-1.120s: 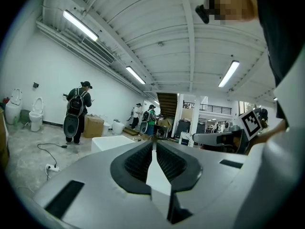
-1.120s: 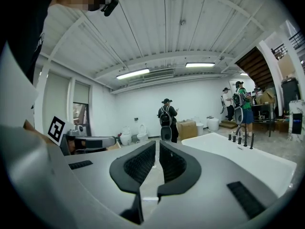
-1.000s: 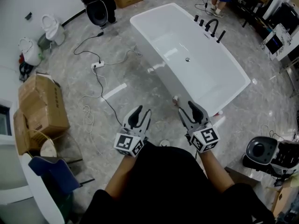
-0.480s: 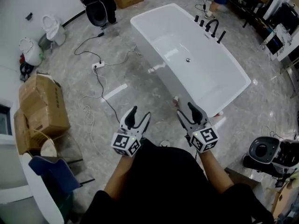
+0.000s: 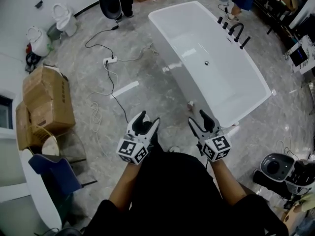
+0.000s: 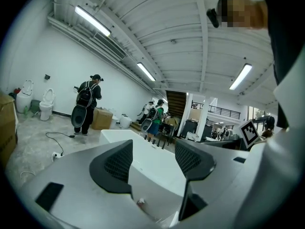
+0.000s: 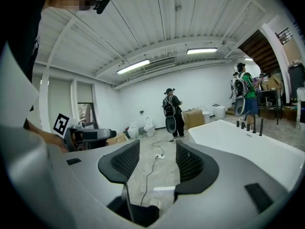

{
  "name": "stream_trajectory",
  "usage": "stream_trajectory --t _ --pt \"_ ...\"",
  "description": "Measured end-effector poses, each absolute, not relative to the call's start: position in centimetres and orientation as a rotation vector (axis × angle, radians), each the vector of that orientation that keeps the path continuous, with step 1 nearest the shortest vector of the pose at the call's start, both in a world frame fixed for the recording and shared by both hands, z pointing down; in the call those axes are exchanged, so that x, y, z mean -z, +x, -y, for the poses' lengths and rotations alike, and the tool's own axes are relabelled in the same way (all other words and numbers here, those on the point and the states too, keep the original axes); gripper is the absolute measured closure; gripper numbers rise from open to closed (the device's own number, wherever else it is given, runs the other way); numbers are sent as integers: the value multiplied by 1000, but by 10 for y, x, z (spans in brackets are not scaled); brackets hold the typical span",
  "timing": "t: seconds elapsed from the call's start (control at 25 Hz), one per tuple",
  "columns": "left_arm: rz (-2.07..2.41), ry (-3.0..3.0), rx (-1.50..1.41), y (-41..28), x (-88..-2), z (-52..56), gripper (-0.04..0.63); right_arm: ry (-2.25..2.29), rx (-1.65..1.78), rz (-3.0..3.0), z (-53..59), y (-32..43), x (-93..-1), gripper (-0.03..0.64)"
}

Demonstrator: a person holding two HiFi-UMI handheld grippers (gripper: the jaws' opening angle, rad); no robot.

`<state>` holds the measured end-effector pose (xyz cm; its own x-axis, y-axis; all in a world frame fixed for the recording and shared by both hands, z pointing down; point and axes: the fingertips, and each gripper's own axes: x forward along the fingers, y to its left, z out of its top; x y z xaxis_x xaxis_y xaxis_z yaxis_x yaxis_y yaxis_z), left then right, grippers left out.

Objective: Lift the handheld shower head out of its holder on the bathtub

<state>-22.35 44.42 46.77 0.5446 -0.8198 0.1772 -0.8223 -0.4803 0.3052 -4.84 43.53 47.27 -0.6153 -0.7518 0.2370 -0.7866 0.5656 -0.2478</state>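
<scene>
The white bathtub (image 5: 183, 14) stands on the marble floor ahead of me. A row of black tap fittings (image 5: 235, 30) sits on its far right rim. The slim upright black piece at the end of the row looks like the handheld shower head (image 5: 244, 42). My left gripper (image 5: 149, 119) and right gripper (image 5: 198, 118) hover side by side near my body, short of the tub's near end and far from the fittings. Both are open with nothing between the jaws. The tub (image 6: 114, 133) fills the middle of the left gripper view, and the fittings (image 7: 252, 124) show small in the right gripper view.
Cardboard boxes (image 5: 47, 102) and a blue chair (image 5: 54, 176) stand at the left. A power strip with trailing cable (image 5: 109, 60) lies on the floor left of the tub. Toilets (image 5: 64, 18) line the far wall. A round black device (image 5: 275, 166) sits at lower right. People (image 6: 86, 106) stand behind the tub.
Both grippers' jaws have opened wider, the left one most. Both hands have sunk a little. The head view has shifted, so the tub sits farther right and up.
</scene>
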Motion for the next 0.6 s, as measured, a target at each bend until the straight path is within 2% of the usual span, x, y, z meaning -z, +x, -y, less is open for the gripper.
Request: stream_trajectory --t 0.6 --pt "1271 2457 15 -283 -475 -290 342 1312 -489 2635 -289 -127 -480 410"
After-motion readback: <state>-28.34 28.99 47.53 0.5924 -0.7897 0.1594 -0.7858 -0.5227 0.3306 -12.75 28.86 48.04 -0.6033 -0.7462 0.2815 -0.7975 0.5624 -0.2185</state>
